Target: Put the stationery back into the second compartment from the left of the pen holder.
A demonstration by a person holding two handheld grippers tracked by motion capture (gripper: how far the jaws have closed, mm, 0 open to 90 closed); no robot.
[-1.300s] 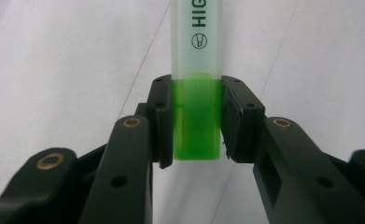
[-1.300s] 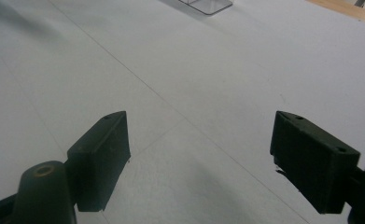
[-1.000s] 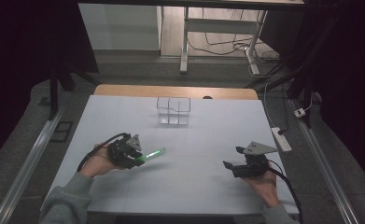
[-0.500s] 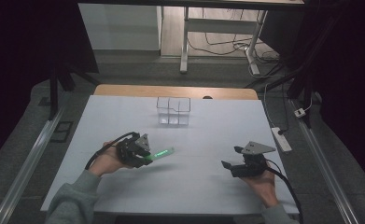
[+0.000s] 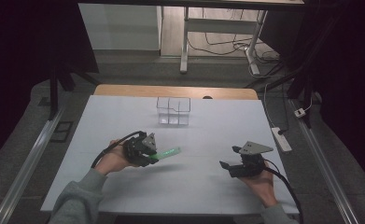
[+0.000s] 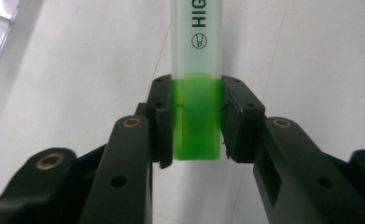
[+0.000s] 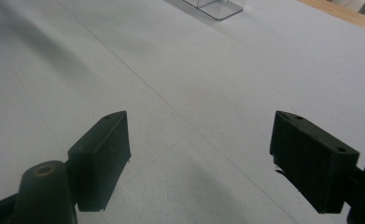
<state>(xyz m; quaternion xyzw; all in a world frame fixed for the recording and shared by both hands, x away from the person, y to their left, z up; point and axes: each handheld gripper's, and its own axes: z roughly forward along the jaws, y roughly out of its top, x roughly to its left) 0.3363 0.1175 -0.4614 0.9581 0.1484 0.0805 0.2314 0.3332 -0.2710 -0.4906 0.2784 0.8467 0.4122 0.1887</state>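
Left gripper (image 5: 153, 157): clamped on green highlighter (image 5: 168, 153) — carried slightly toward clear organizer (image 5: 173, 110) since a second ago.
Right gripper (image 5: 228, 166): jaws apart, empty — unmoved.

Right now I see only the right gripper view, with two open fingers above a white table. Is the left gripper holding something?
Observer: Yes. The left gripper is shut on a green highlighter, gripped at its green end.
Operator: Which way does the highlighter point?
Observer: In the high view it sticks out roughly level, toward the middle of the table.
Operator: I see one corner of a clear box. Where does it stand?
Observer: At the far middle of the table, beyond both grippers, and it is divided into compartments.
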